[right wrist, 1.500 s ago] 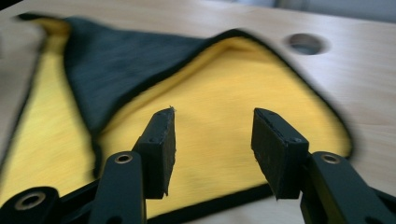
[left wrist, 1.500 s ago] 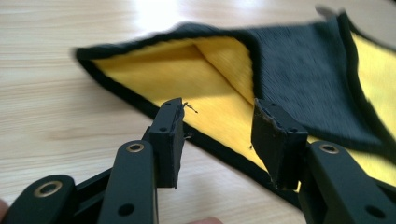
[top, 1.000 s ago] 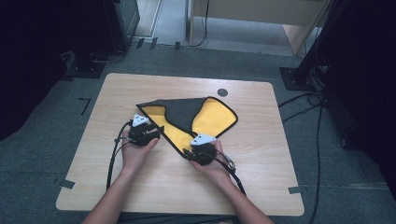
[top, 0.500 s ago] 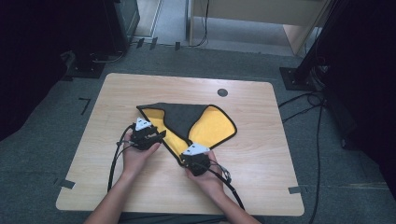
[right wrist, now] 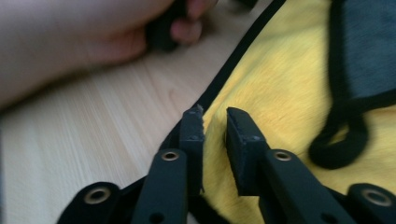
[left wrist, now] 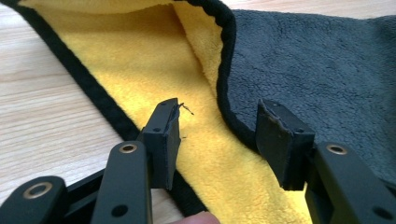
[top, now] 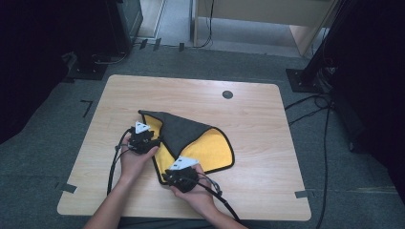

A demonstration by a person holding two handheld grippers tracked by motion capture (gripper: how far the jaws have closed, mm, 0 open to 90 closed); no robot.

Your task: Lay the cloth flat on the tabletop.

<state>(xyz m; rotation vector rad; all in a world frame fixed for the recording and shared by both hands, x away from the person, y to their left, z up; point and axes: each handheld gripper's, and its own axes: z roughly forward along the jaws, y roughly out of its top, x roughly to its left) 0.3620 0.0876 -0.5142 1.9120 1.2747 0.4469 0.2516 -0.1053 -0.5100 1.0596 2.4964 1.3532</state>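
High view: a yellow plush cloth with black edging and a dark grey reverse (top: 191,140) lies folded at the centre of the light wooden table (top: 267,114). Your left gripper (top: 152,141), at the cloth's 9 o'clock, stands half open over the edging, gripping nothing. Your right gripper (top: 168,177), at 6 o'clock, has just been widening; its narrow gap straddles the hem without pinching it.

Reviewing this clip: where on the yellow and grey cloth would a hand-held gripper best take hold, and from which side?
Best bet is the black-piped edge of the microfibre cloth on its near side, where the yellow face lies open in a single layer flat on the table. Come in low from the person's side, one jaw sliding under the hem. The folded grey flap is doubled, so probably harder to pinch cleanly.
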